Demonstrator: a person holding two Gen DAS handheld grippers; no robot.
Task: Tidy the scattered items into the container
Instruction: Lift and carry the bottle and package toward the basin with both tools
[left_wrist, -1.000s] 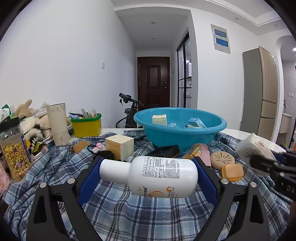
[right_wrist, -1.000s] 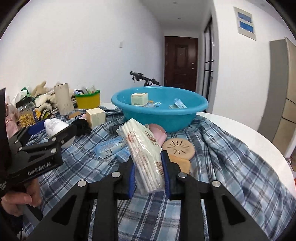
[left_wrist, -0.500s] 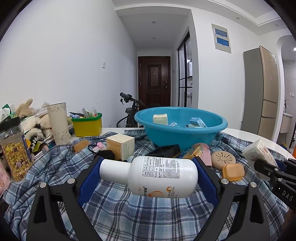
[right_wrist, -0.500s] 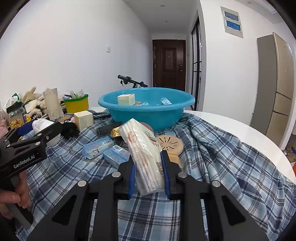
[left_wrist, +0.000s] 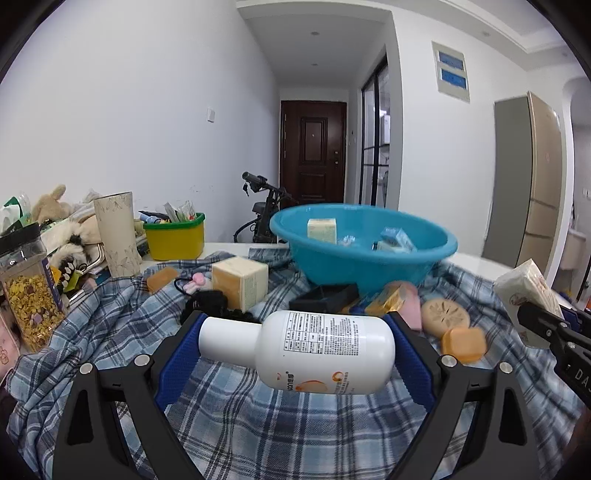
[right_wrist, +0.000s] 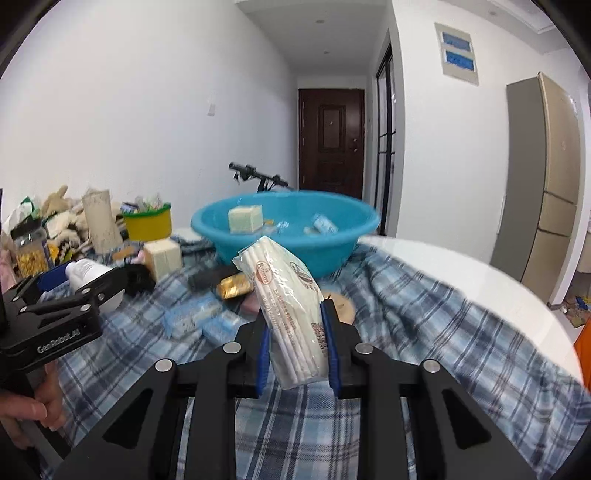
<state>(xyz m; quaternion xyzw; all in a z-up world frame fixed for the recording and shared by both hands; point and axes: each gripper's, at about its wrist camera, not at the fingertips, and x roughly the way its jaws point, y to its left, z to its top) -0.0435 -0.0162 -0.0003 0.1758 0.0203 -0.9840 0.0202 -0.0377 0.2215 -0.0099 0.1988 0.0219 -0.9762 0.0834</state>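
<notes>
Both claws loaded, basin not yet reached.
Left claw (left_wrist: 297, 341) was clamped end-to-end on the white lotion bottle (left_wrist: 317, 350); right claw (right_wrist: 295, 347) was clamped on the white wrapped pack (right_wrist: 291, 310). Both were held above the plaid cloth (left_wrist: 258, 417), short of the blue basin (left_wrist: 364, 254). Best to clear the rim before releasing, one claw at a time.

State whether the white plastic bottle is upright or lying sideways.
Lying sideways: the white plastic bottle is held level between the left tongs, cap pointing left.
</notes>
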